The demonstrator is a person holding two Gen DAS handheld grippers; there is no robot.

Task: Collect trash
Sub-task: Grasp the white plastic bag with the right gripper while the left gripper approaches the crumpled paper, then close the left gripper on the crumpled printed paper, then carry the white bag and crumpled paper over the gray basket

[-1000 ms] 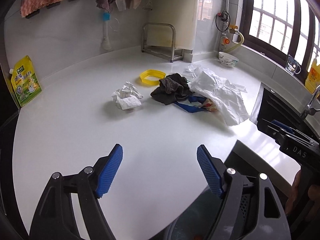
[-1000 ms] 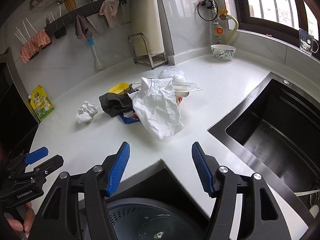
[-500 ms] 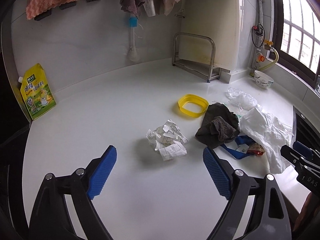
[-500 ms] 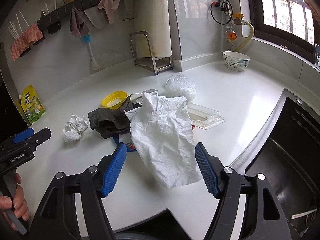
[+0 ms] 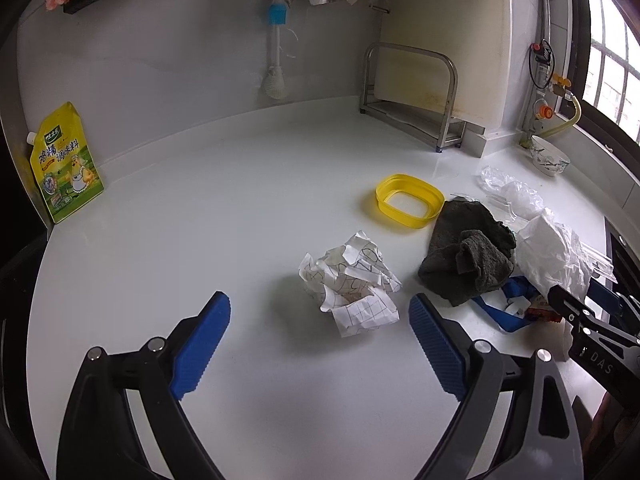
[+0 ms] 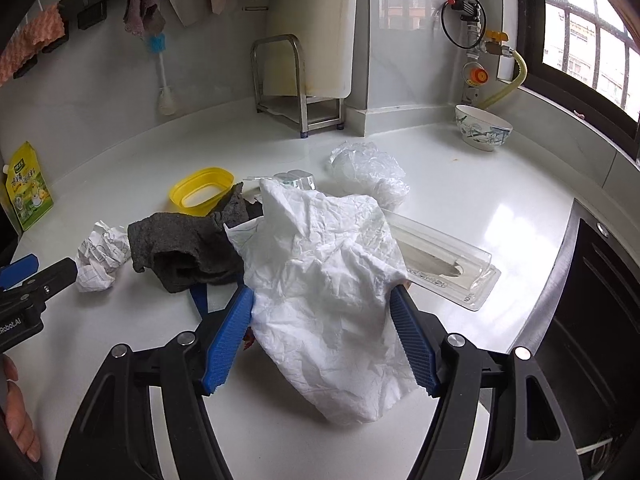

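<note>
Blue fingers, right gripper (image 6: 322, 334): spread astride the white bag (image 6: 328, 280), not pinching, set for a grasp.
Left gripper (image 5: 320, 344): fingers just opened wide, nothing between, aimed at the crumpled paper (image 5: 352, 284).
Counter (image 5: 200, 208): the trash is piled mid-surface.

White desk (image 5: 248, 208), curved edge. Yellow seasoning pouch (image 5: 66, 164) leans upright against the back wall at far left. Steel rack (image 5: 412, 96) stands in the corner. Patterned bowl (image 6: 482, 127) sits below the window, near a yellow hose (image 6: 506, 84). Brush with blue collar (image 5: 276, 52) hangs on the wall. Cloths (image 6: 142, 10) hang from a dark rail. Dark sink (image 6: 592, 320) at right.
</note>
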